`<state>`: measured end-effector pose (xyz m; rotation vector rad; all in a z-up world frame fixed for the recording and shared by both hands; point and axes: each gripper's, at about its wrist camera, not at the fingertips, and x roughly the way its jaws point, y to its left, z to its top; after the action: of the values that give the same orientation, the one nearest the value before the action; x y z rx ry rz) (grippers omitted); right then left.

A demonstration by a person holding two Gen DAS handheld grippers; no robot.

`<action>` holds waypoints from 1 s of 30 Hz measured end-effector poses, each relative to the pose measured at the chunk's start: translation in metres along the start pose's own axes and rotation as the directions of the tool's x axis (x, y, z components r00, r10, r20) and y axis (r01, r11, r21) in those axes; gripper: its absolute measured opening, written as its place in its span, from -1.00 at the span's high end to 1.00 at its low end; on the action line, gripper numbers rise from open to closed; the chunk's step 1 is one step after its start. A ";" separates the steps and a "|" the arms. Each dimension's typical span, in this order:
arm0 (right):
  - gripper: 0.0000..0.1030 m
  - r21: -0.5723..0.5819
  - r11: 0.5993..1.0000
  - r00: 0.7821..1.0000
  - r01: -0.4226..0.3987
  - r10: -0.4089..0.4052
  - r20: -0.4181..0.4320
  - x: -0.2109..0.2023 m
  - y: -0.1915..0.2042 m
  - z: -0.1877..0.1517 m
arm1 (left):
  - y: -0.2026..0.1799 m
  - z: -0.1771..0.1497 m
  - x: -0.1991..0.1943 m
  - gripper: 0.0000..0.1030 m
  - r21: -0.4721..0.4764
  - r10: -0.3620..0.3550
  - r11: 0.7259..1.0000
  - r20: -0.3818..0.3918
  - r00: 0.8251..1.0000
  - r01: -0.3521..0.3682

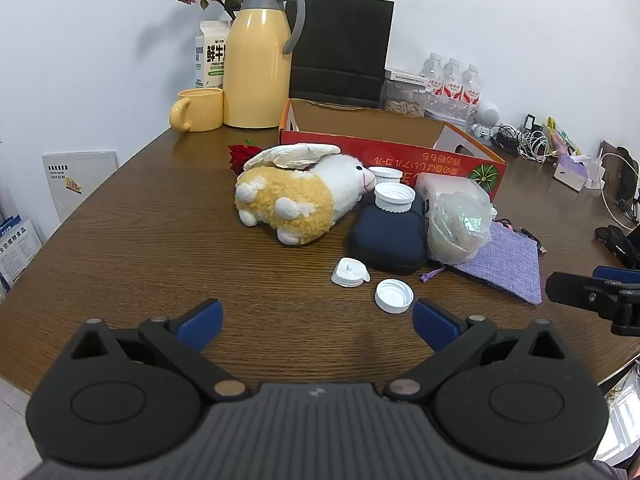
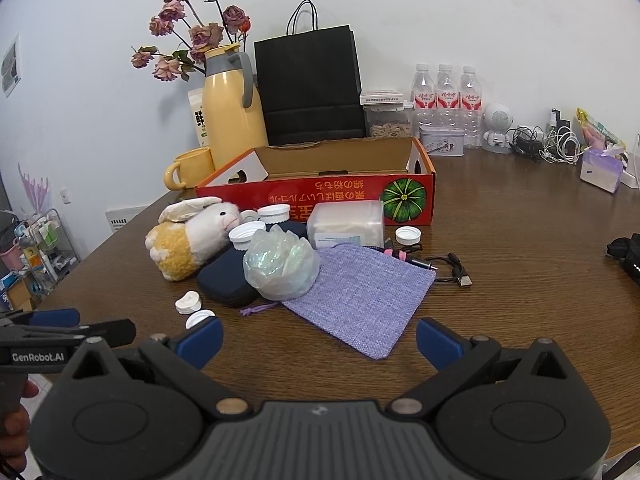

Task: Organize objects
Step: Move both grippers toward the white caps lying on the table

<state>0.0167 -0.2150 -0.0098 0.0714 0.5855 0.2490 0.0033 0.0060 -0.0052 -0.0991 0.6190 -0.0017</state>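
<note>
Black cable (image 2: 454, 266) we see only from the right wrist, wood-grain table (image 1: 140, 248), white wall (image 2: 480, 12), left gripper (image 1: 318, 326) and right gripper (image 2: 320, 338) both spread wide, empty.

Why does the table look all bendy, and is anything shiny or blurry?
Both wrist views use fisheye lenses, so the table edges curve and the corners go dark. In the left wrist view, light glints on the yellow jug and the crinkly plastic ball. In the right wrist view, that ball shimmers too; far shelves at the left edge look soft.
</note>
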 end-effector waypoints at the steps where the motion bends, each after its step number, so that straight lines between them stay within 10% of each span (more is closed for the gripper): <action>1: -1.00 0.000 1.000 1.000 0.000 0.000 0.000 0.000 0.000 0.000 | 0.000 0.000 0.000 -1.00 -0.001 0.001 1.000 0.001 1.000 -0.001; 30: -1.00 -0.006 1.000 1.000 0.003 -0.003 -0.004 0.002 0.002 -0.002 | 0.002 -0.004 0.002 -1.00 -0.010 0.004 1.000 -0.005 1.000 -0.004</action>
<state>0.0164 -0.2128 -0.0125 0.0645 0.5891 0.2482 0.0028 0.0077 -0.0100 -0.1072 0.6243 0.0049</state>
